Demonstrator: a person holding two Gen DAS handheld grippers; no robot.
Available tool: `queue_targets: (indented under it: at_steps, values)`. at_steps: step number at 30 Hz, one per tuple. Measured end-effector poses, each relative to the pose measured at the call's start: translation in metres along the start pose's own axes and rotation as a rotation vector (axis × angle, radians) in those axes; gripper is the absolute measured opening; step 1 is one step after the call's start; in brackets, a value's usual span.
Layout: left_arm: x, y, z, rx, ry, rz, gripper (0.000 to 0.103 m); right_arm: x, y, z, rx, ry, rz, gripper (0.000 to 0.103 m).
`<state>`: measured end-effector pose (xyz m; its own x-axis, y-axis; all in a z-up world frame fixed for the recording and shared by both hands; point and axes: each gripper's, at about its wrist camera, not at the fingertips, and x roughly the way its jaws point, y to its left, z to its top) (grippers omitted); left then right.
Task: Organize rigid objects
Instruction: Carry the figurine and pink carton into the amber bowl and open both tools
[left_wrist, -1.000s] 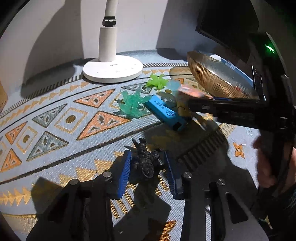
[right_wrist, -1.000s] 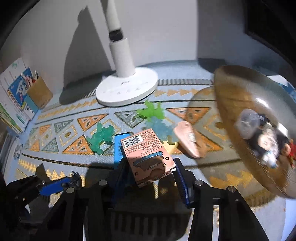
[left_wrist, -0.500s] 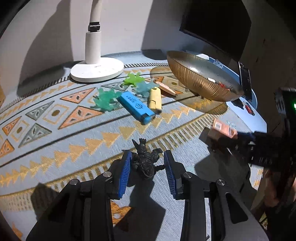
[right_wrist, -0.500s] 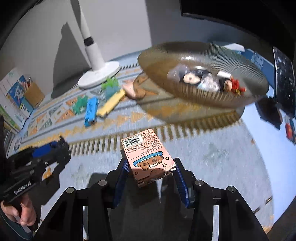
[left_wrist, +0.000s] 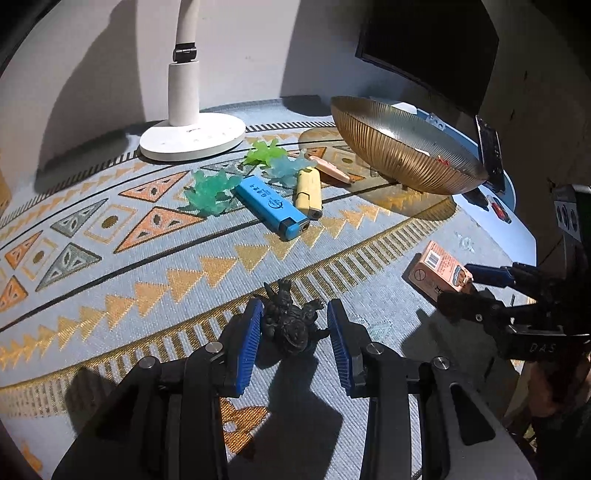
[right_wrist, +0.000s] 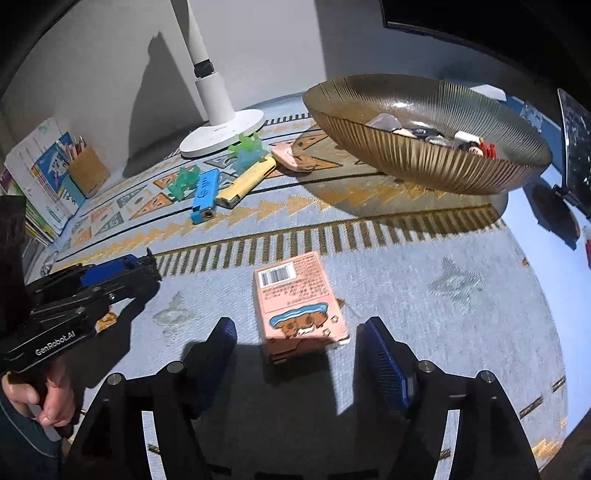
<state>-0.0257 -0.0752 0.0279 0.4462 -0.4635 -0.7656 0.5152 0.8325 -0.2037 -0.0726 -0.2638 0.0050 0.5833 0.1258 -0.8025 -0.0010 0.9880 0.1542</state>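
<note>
Opening just now, the right gripper (right_wrist: 295, 354) is letting the pink box (right_wrist: 297, 302) lie on the patterned cloth (right_wrist: 424, 273), pads apart from it. Left gripper (left_wrist: 293, 338) is pinching the dark figurine (left_wrist: 291, 321), seemingly just above the cloth

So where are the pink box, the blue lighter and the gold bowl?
pink box (right_wrist: 295, 306): right wrist view, its printed top face.
blue lighter (left_wrist: 271, 206): left wrist view, mid-body.
gold bowl (right_wrist: 417, 155): right wrist view, ribbed outer wall.

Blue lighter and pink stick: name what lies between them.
The yellow lighter lies between the blue lighter and the pink stick, clearest in the left wrist view.
</note>
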Motion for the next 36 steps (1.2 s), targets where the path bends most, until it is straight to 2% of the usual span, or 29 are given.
queue_targets:
  at_steps: [5, 7, 9, 11, 13, 14, 16, 17, 22, 26, 28, 31, 34, 36]
  values:
    - [0.0, 0.0, 0.0, 0.002, -0.004, 0.001, 0.033, 0.008, 0.009, 0.002, -0.065, -0.006, -0.079, 0.069]
    - [0.0, 0.0, 0.0, 0.001, -0.004, 0.0, 0.033, 0.008, 0.017, 0.0, -0.107, -0.024, -0.125, 0.057]
    - [-0.001, 0.0, -0.001, 0.003, -0.007, 0.003, 0.033, 0.006, 0.021, -0.002, -0.114, -0.032, -0.103, 0.043]
    - [-0.002, -0.002, -0.001, 0.007, -0.012, 0.006, 0.033, 0.005, 0.03, -0.004, -0.141, -0.041, -0.129, 0.043]
    - [-0.004, -0.004, -0.001, 0.011, -0.015, 0.018, 0.033, 0.002, 0.035, -0.005, -0.151, -0.038, -0.094, 0.042]
    - [-0.005, -0.005, -0.001, 0.009, -0.016, 0.017, 0.033, -0.002, 0.038, -0.005, -0.142, -0.04, -0.044, 0.042]
    - [-0.013, -0.006, 0.003, -0.021, -0.026, -0.014, 0.033, -0.014, 0.039, 0.0, -0.125, -0.065, 0.005, 0.04]
    - [-0.02, -0.007, 0.007, -0.032, -0.044, -0.03, 0.033, -0.025, 0.037, 0.006, -0.123, -0.093, 0.003, 0.04]
    - [-0.064, -0.026, 0.065, 0.005, -0.188, -0.084, 0.033, -0.077, 0.009, 0.043, -0.08, -0.24, -0.067, 0.04]
    - [-0.076, -0.051, 0.12, 0.064, -0.262, -0.121, 0.033, -0.118, -0.034, 0.084, -0.035, -0.362, -0.249, 0.04]
    - [-0.074, -0.066, 0.142, 0.09, -0.284, -0.127, 0.033, -0.128, -0.054, 0.1, 0.007, -0.385, -0.275, 0.04]
    - [-0.056, -0.087, 0.179, 0.114, -0.283, -0.159, 0.033, -0.136, -0.091, 0.126, 0.087, -0.405, -0.295, 0.04]
    - [-0.018, -0.106, 0.207, 0.112, -0.233, -0.203, 0.033, -0.125, -0.121, 0.145, 0.149, -0.386, -0.329, 0.04]
    - [0.009, -0.115, 0.215, 0.112, -0.19, -0.216, 0.033, -0.111, -0.136, 0.152, 0.177, -0.355, -0.321, 0.04]
